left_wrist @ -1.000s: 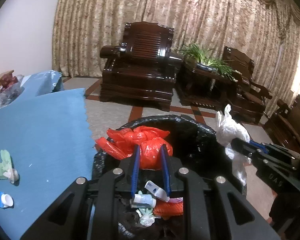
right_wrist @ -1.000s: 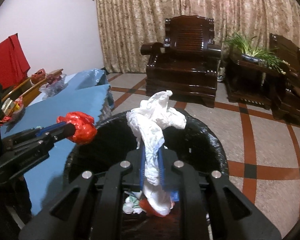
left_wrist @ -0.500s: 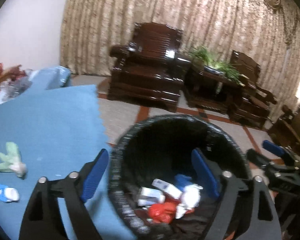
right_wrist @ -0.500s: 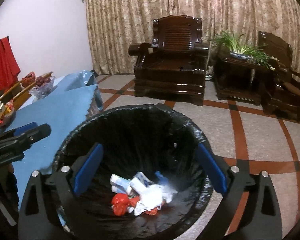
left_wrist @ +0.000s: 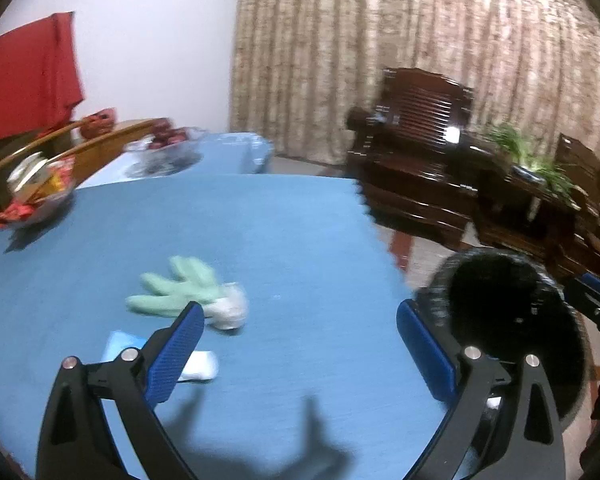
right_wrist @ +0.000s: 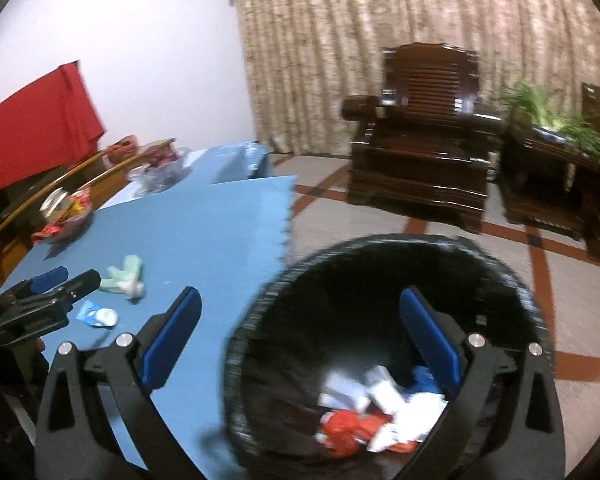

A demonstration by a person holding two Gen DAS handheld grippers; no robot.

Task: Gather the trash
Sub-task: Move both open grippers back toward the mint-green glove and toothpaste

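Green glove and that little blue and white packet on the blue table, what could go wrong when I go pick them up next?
1. The green glove lies limp, with a pale wad at its cuff; a pinch may lift only part of it.
2. The blue and white packet lies flat on the blue table, so the open left gripper may slide over it.
3. The black-lined bin stands close to the table edge; the open right gripper could knock its rim.

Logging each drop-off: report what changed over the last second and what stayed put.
Both claws let go: the left claw dropped the red bag, the right claw the white tissue wad, into the black bin. Both now stand open, and the left has swung toward the blue table. The green glove and blue-white wrapper lie where they were.
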